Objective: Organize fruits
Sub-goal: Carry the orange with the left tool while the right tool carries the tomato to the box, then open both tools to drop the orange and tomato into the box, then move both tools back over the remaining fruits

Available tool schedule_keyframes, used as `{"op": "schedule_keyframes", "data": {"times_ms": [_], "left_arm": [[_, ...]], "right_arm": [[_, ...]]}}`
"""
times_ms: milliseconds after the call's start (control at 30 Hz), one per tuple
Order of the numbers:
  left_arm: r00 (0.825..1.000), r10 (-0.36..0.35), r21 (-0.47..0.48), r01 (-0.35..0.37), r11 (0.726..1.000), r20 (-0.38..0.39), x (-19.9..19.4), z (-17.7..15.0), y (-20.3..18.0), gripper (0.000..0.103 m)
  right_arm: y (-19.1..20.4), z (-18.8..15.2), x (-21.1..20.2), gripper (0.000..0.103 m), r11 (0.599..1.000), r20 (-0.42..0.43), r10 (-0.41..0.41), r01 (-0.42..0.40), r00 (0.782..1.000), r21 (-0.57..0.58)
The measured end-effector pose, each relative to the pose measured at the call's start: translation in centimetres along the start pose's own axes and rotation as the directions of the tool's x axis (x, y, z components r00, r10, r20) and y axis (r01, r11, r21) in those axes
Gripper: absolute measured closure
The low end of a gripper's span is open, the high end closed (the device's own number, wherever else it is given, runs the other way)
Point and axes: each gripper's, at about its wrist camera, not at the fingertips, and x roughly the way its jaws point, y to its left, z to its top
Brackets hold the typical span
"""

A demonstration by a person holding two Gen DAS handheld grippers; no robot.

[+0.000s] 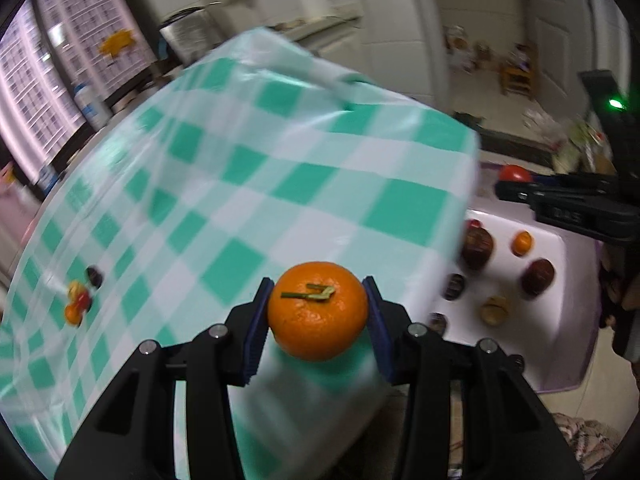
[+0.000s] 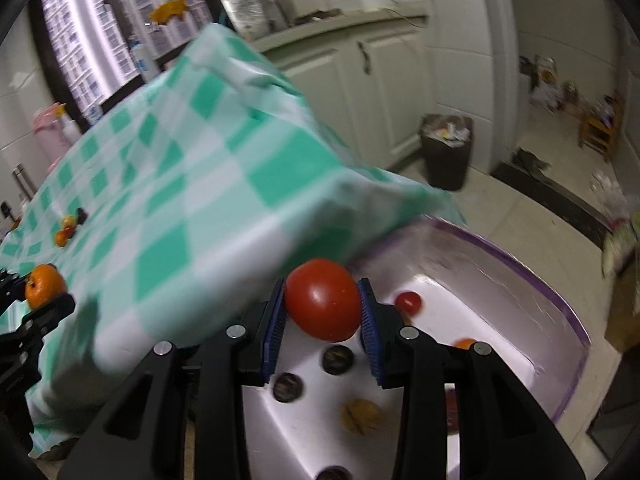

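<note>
Left gripper (image 1: 318, 312) pinches mandarin (image 1: 317, 310) above table (image 1: 248, 184); right gripper (image 2: 323, 312) pinches tomato (image 2: 323, 299) over tub (image 2: 520, 264), probably for dropping; blur hides detail.

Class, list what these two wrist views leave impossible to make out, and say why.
- Left wrist view: small fruits far off on the checked tablecloth, too small and blurred to name.
- Right wrist view: near end of the white tub, hidden behind the right hand-held gripper and its tomato.
</note>
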Motion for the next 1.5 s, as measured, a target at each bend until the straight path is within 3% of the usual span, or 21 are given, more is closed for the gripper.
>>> {"op": "schedule_keyframes", "data": {"times_ms": [167, 267, 467, 633, 767, 833, 867, 900, 933, 1100, 1233, 1367, 1500], "left_arm": [[0.998, -0.066, 0.113, 0.068, 0.991, -0.015, 0.9, 0.6, -4.4, 0.058], [0.99, -0.132, 0.186, 0.137, 0.973, -0.038, 1.6, 0.7, -7.5, 0.058], [0.951, -0.26, 0.259, 0.297, 0.919, -0.169, 4.9, -0.7, -12.0, 0.058], [0.919, -0.28, 0.263, 0.354, 0.898, -0.279, 8.3, -2.0, -13.5, 0.058], [0.899, -0.335, 0.223, 0.401, 0.888, -0.282, 8.9, -2.7, -13.3, 0.056], [0.903, -0.345, 0.209, 0.4, 0.892, -0.255, 8.6, -2.4, -12.9, 0.048], [0.906, -0.35, 0.205, 0.398, 0.894, -0.237, 8.4, -2.2, -12.7, 0.037], [0.91, -0.361, 0.195, 0.399, 0.896, -0.204, 7.9, -2.0, -12.2, 0.029], [0.912, -0.37, 0.186, 0.401, 0.897, -0.177, 7.3, -1.7, -11.8, 0.027], [0.911, -0.407, 0.156, 0.412, 0.898, -0.067, 4.7, -1.2, -9.6, 0.02], [0.924, -0.375, 0.089, 0.368, 0.926, 0.081, 1.8, -1.1, -5.5, 0.015], [0.935, -0.286, -0.09, 0.31, 0.946, 0.211, -0.5, -0.9, 1.5, 0.008], [0.953, -0.152, -0.282, 0.226, 0.932, 0.26, -1.4, -2.1, 9.1, 0.003]], "right_arm": [[-2.4, -1.1, 1.1, 0.067, 0.997, -0.04, -0.067, 0.068, 0.997, 0.023], [-3.4, -2.0, 2.3, 0.067, 0.988, -0.08, -0.153, 0.153, 0.985, -0.011], [-5.2, -4.0, 4.6, 0.067, 0.953, -0.162, -0.301, 0.29, 0.94, -0.092], [-5.7, -5.4, 6.1, 0.067, 0.93, -0.215, -0.365, 0.341, 0.906, -0.14], [-6.1, -5.9, 6.8, 0.066, 0.927, -0.244, -0.374, 0.349, 0.895, -0.141], [-6.1, -5.9, 6.7, 0.062, 0.924, -0.242, -0.38, 0.354, 0.893, -0.144], [-6.0, -5.8, 6.5, 0.048, 0.919, -0.23, -0.39, 0.364, 0.891, -0.148], [-5.9, -5.5, 6.3, 0.041, 0.917, -0.218, -0.395, 0.369, 0.893, -0.151], [-5.7, -5.3, 5.9, 0.036, 0.917, -0.205, -0.395, 0.37, 0.895, -0.153], [-4.9, -3.7, 4.5, 0.034, 0.902, -0.143, -0.422, 0.397, 0.895, -0.172], [-3.6, -2.5, 2.9, 0.031, 0.868, -0.068, -0.47, 0.447, 0.88, -0.215], [-0.4, -0.9, 1.0, 0.027, 0.823, 0.054, -0.502, 0.496, 0.863, -0.277], [3.3, 0.2, -0.4, 0.024, 0.789, 0.158, -0.491, 0.514, 0.857, -0.336]]}}
